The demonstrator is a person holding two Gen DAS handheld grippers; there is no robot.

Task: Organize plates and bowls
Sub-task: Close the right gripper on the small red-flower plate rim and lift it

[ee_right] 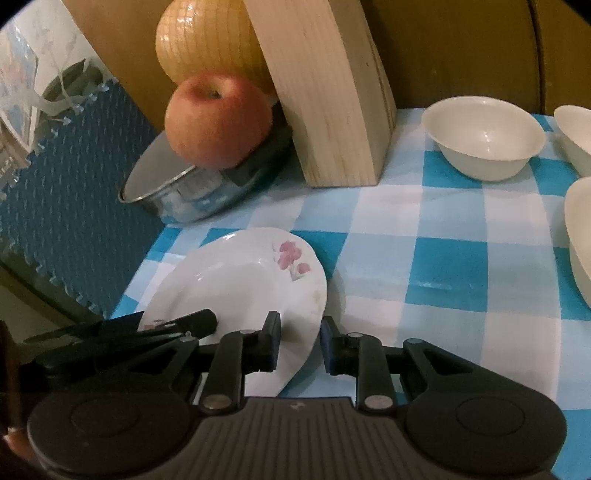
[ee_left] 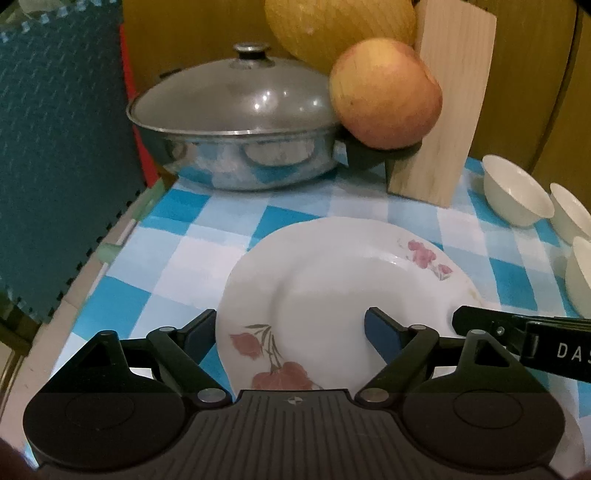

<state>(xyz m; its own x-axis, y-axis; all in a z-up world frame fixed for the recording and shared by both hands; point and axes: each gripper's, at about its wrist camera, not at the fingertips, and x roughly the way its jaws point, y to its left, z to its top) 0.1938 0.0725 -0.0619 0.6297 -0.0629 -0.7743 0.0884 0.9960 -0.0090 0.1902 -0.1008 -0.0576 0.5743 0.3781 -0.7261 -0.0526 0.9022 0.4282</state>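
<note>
A white plate (ee_left: 332,280) with pink flowers rests on the checked cloth, tilted with its right side raised. My right gripper (ee_right: 301,336) is shut on the right rim of this plate (ee_right: 240,280); in the left wrist view it comes in from the right (ee_left: 469,319). My left gripper (ee_left: 291,328) is open over the plate's near left part. One finger is outside the left rim, the other above the well, and neither pad presses. A white bowl (ee_right: 484,136) stands at the back right, with two more bowls (ee_right: 580,236) at the right edge.
A lidded steel pot (ee_left: 236,125) stands at the back left. An apple (ee_left: 384,92) and a netted yellow fruit (ee_left: 340,26) sit beside an upright wooden block (ee_left: 443,110). A blue foam mat (ee_left: 55,147) borders the table's left edge.
</note>
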